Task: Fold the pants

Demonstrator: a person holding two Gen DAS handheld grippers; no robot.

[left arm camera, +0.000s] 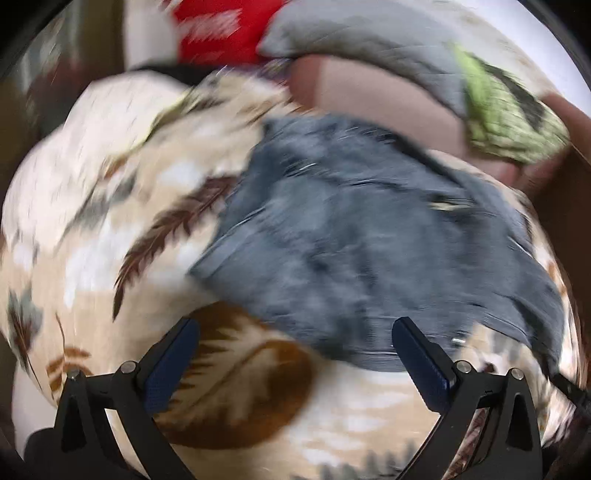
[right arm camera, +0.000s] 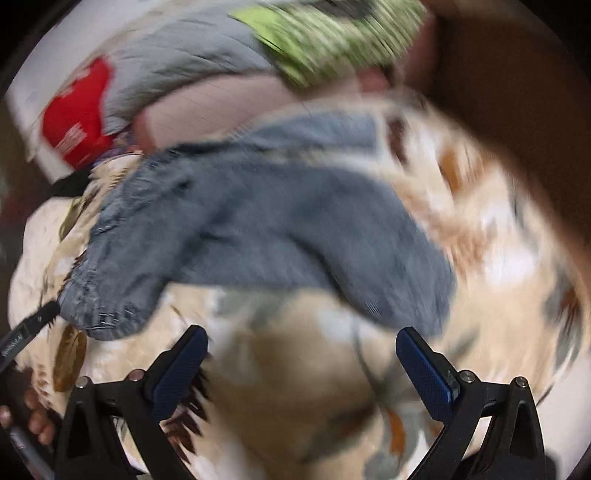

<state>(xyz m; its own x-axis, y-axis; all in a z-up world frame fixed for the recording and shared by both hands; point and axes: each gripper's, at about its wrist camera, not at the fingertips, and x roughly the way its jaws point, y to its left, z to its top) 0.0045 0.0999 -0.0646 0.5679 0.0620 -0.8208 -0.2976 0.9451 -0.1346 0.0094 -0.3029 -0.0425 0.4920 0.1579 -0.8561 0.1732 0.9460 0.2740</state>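
Grey-blue denim pants (left arm camera: 369, 236) lie rumpled on a leaf-patterned cream bedspread (left arm camera: 110, 229). My left gripper (left arm camera: 295, 328) is open just short of the pants' near edge, with nothing between its fingers. In the right wrist view the same pants (right arm camera: 258, 229) stretch across the middle, a hem at the lower left. My right gripper (right arm camera: 301, 338) is open over the bedspread (right arm camera: 295, 369), just below the pants' lower edge. The other gripper's tip (right arm camera: 40, 315) and a hand (right arm camera: 35, 417) show at the left edge. Both views are motion-blurred.
At the back lie a grey quilt (left arm camera: 369, 40), a red cloth (left arm camera: 221, 29), a green striped cloth (left arm camera: 506, 118) and a pinkish pillow (left arm camera: 369, 96). A dark brown surface (right arm camera: 517, 92) rises at the right of the right wrist view.
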